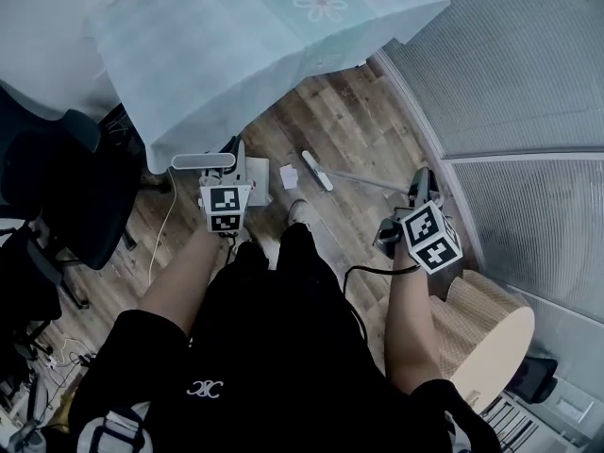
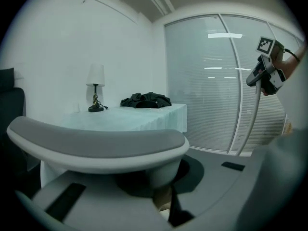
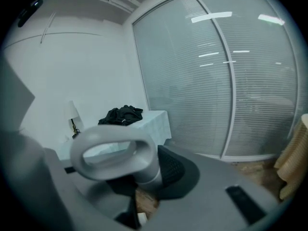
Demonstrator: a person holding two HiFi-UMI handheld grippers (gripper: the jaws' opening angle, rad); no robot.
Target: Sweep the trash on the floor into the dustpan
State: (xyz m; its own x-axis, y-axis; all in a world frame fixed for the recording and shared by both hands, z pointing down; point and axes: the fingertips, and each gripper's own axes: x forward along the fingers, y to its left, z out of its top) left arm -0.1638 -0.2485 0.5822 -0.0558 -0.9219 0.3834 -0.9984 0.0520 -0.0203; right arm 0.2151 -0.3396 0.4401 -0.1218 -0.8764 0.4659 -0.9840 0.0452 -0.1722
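Observation:
In the head view my left gripper (image 1: 223, 183) is shut on the upright stem of a white dustpan (image 1: 256, 183), whose grey-topped handle (image 1: 203, 161) sticks out above it. The left gripper view shows that handle (image 2: 96, 146) close up across the jaws. My right gripper (image 1: 419, 189) is shut on the broom's stick; the broom head (image 1: 316, 170) rests on the wooden floor. The right gripper view shows the broom's grey loop grip (image 3: 115, 153) rising from the jaws. A small white scrap of trash (image 1: 288, 176) lies between dustpan and broom head.
A table with a pale cloth (image 1: 264, 36) stands ahead, with a lamp (image 2: 96, 88) and dark clothing (image 2: 146, 100) on it. A black office chair (image 1: 66, 196) is at the left, a glass wall with blinds (image 1: 510, 74) at the right, and a wicker basket (image 1: 491, 324) near my right leg.

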